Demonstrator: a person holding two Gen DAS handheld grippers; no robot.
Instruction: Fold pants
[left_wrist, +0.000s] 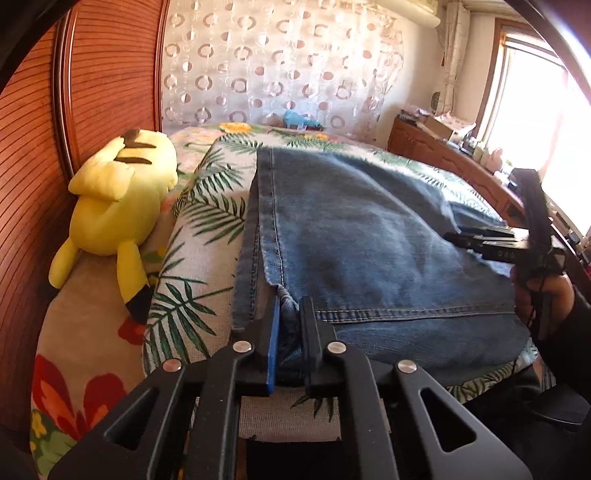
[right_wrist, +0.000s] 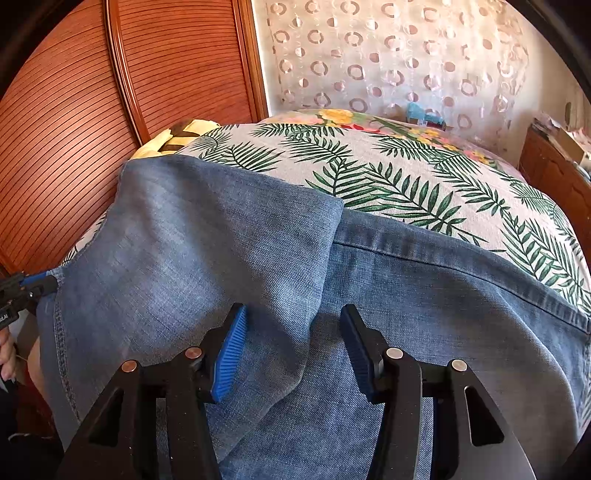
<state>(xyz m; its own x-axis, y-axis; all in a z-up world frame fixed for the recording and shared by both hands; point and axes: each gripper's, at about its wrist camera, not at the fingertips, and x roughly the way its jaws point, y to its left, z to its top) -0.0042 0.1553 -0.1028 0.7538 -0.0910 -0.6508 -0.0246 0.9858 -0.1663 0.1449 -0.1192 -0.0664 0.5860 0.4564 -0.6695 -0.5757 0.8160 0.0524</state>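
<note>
Blue denim pants (left_wrist: 354, 236) lie folded on a leaf-print cushion (left_wrist: 207, 206) on the bed. My left gripper (left_wrist: 290, 314) is shut on a bunched edge of the pants at the near side. In the right wrist view the pants (right_wrist: 207, 258) spread below my right gripper (right_wrist: 291, 321), whose blue-padded jaws stand wide apart over a fold of denim, holding nothing. The right gripper also shows in the left wrist view (left_wrist: 476, 240), at the pants' right edge. The left gripper shows at the left edge of the right wrist view (right_wrist: 33, 286), pinching the denim.
A yellow plush toy (left_wrist: 118, 206) lies left of the cushion against a wooden slatted headboard (left_wrist: 74, 92). A small blue toy (left_wrist: 295, 119) sits at the bed's far end before a bead curtain. A wooden cabinet (left_wrist: 424, 144) and bright window stand at right.
</note>
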